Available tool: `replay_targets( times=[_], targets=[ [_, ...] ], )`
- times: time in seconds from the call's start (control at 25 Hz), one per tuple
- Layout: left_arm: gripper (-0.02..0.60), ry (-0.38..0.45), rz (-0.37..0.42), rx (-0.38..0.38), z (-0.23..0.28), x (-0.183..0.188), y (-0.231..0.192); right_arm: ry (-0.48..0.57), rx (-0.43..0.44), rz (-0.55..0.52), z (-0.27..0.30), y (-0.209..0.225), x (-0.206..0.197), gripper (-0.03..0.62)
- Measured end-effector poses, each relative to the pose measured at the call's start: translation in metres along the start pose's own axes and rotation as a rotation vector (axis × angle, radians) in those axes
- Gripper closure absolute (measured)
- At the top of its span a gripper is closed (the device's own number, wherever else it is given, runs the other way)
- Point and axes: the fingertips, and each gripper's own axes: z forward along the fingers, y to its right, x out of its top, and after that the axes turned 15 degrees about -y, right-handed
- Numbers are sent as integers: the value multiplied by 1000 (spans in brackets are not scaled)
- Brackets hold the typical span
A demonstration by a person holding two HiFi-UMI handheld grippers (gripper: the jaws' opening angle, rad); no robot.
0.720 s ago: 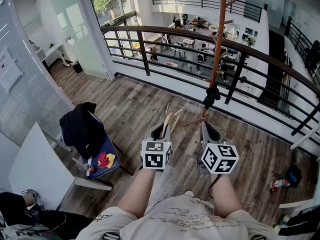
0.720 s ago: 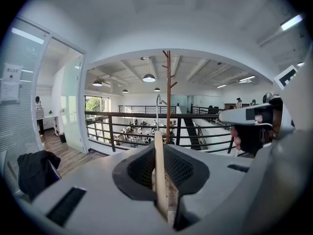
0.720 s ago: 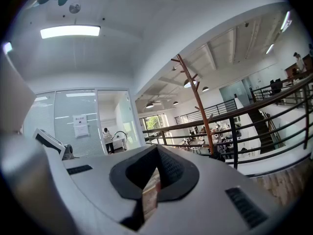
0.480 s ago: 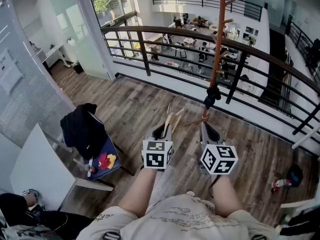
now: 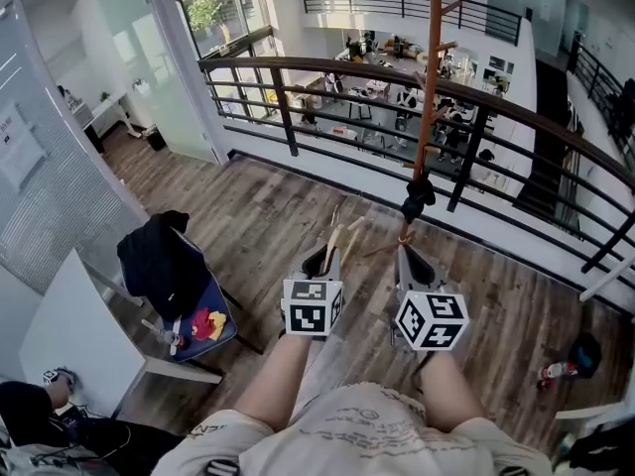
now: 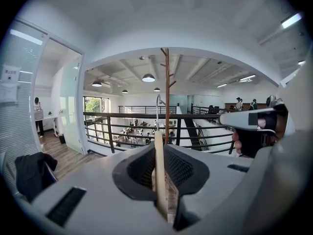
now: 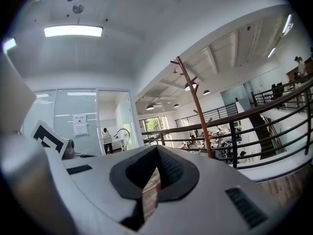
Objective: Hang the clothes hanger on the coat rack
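A brown wooden coat rack (image 5: 430,87) stands by the railing, straight ahead of both grippers; its pegged top shows in the left gripper view (image 6: 167,82) and the right gripper view (image 7: 194,99). My left gripper (image 5: 323,254) is shut on a pale wooden clothes hanger (image 5: 339,232). The hanger stands upright between the jaws (image 6: 159,165), its metal hook (image 6: 157,102) pointing up in front of the rack. My right gripper (image 5: 410,256) is shut with nothing held, just right of the left one and near the rack's foot. A hand holds it in the left gripper view (image 6: 254,119).
A dark bundle (image 5: 417,196) hangs low on the rack's pole. A dark metal railing (image 5: 298,67) runs behind it over an open floor below. A blue chair with a black jacket (image 5: 159,251) and a white table (image 5: 69,335) stand at the left. Small items (image 5: 561,367) lie on the floor at the right.
Both grippers stay where they were, with the hanger still held in the left one. Only the head view has shifted slightly.
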Motion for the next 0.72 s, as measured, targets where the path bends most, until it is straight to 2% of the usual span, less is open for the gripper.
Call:
replay_targets(
  times=[0.4, 0.72],
  targets=[
    [525, 3, -32, 17, 29, 10, 29, -8, 23, -28, -5, 41, 4, 595],
    [525, -26, -15, 17, 55, 15, 44, -10, 24, 6, 1, 72, 3, 595]
  ],
)
